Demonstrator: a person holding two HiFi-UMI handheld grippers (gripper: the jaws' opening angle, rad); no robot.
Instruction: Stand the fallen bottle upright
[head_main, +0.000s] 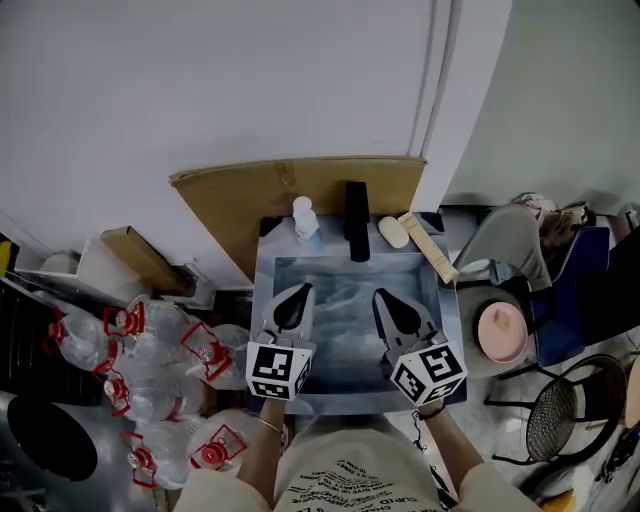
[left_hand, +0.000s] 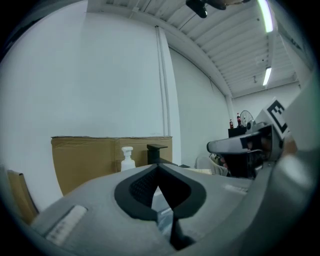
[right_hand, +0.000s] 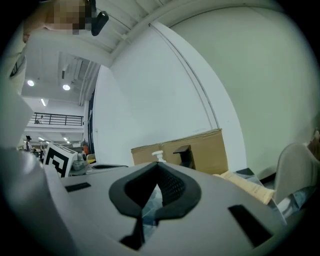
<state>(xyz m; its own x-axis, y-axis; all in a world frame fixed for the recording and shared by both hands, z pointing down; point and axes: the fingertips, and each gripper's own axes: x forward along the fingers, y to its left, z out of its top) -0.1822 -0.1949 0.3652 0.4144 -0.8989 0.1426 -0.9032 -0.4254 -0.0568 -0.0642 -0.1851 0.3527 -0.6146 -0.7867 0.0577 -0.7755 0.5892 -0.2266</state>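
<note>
Head view: left hand-held gripper (head_main: 299, 291), right hand-held gripper (head_main: 381, 296) both closed; bottle (head_main: 303, 217) writing unreadable.

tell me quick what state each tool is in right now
Left tool: closed, holding nothing.
Right tool: closed, holding nothing.

Person in a pale cream T-shirt (head_main: 350, 478) with dark printed lettering across the chest. Thin bracelet (head_main: 268, 425) on the left wrist, dark wrist band (head_main: 432, 409) on the right. Grey plastic left gripper (head_main: 298, 292) and matching right gripper (head_main: 383, 298): smooth tapered jaws lined with black ribbed pads, each carrying a white marker cube (head_main: 279, 369) printed with black square patterns.
</note>
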